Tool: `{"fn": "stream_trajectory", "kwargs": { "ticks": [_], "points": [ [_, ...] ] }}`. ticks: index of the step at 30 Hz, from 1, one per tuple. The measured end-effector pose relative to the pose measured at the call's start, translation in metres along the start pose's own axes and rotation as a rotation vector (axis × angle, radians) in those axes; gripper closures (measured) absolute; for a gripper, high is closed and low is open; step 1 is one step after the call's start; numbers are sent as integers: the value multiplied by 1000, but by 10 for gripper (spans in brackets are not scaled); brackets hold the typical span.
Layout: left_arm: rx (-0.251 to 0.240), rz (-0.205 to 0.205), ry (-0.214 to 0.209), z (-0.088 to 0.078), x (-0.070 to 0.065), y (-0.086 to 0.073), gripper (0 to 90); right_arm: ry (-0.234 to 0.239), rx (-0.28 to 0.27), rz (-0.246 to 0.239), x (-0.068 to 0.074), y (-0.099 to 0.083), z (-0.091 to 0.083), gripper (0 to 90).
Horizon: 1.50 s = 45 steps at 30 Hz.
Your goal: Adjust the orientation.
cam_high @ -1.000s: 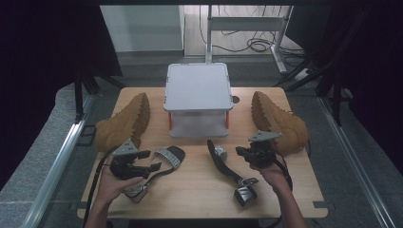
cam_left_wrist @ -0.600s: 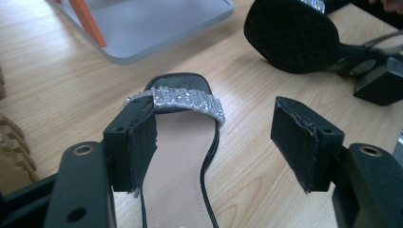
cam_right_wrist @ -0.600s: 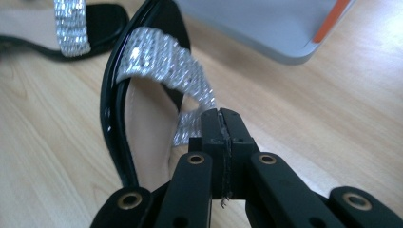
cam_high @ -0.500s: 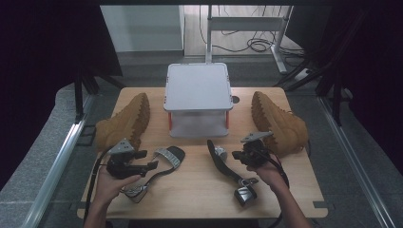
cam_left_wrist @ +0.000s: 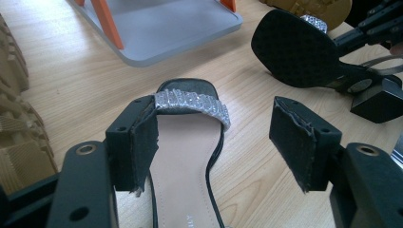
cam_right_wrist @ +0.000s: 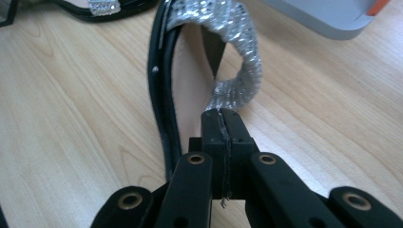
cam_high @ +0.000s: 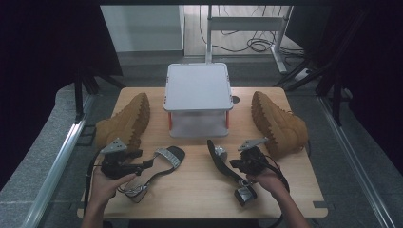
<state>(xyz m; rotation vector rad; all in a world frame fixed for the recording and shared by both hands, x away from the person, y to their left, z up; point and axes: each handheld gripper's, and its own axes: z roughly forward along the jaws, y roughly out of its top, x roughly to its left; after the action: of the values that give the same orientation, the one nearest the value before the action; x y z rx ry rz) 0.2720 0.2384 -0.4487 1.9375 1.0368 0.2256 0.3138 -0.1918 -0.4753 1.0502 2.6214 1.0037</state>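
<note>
The left gripper (cam_high: 142, 166) has its fingers (cam_left_wrist: 139, 142) spread wide around the left black flat sandal with a glittery silver strap (cam_left_wrist: 190, 137), which lies sole-down near the front-left corner of the wooden surface (cam_high: 199, 190), pads not pressing it. The right gripper (cam_high: 236, 164) has its fingers (cam_right_wrist: 223, 137) closed together, apparently empty, just beside the strap of the matching right black sandal (cam_high: 223, 161), which is tipped on its side near the front edge.
</note>
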Motion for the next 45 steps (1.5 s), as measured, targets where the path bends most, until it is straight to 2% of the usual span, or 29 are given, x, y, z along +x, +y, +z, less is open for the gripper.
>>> {"fn": "stream_trajectory", "kwargs": {
  "ticks": [4,10,21,27,28,29,32,37,45],
  "points": [
    [-6,-6,8,-2,1,0,339,12,14,-14,4,-1,3,893],
    [-12,-11,17,-5,3,-1,341,-7,20,-25,9,0,2,893],
    [-7,-13,18,-4,3,-2,338,-16,6,-52,22,1,1,894],
    [-10,-17,24,-5,5,-2,338,25,6,-82,36,2,4,892],
    [-10,-18,25,-5,5,-2,338,49,15,-98,44,1,8,892],
    [-9,-18,25,-5,6,-2,338,49,15,-98,44,1,8,892],
    [-12,-21,26,-6,5,-3,337,86,21,-116,57,-2,16,891],
    [-13,-23,29,-6,6,-3,337,96,22,-118,62,-4,21,878],
    [-11,-30,33,-6,7,-3,335,69,9,-90,64,-1,18,853]
  ]
}}
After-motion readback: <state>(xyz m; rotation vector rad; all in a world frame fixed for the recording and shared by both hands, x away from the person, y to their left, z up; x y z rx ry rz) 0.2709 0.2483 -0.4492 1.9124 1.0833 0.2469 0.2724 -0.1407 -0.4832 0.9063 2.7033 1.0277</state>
